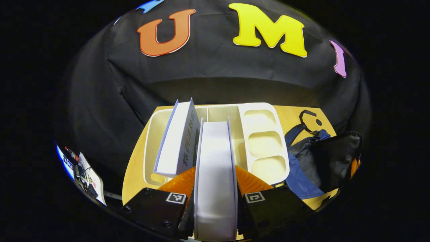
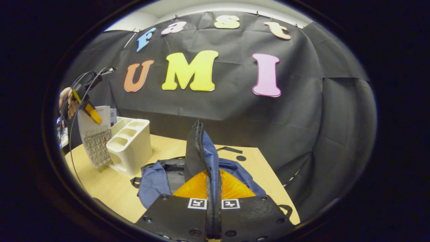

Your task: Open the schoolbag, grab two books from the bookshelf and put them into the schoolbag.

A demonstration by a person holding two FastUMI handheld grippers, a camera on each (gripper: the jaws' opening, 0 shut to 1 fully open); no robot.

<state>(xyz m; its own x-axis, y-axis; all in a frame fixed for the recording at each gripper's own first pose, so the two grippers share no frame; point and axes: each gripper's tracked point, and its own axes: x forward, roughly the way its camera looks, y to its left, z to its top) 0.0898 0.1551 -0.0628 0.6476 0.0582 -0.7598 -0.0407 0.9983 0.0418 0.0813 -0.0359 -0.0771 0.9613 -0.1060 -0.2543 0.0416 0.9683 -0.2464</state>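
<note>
In the left gripper view, the left gripper [image 1: 215,198] at the bottom centre is clenched on a white book [image 1: 215,174], both fingers pressed against its covers, page edges facing the camera. Just left of it, a second book [image 1: 178,141] stands tilted in the white bookshelf [image 1: 265,141], which fills the middle of the frame on a wooden table [image 1: 134,174]. The blue and black schoolbag [image 1: 322,161] lies at the right, beside the shelf.

In the right gripper view, the right gripper [image 2: 214,188] at the bottom centre grasps the schoolbag's zippered edge [image 2: 200,151] and holds it upright, with the rest of the bag spread on the table below. At the upper left, a hand [image 2: 67,101] holds the left gripper with the book above the shelf.
</note>
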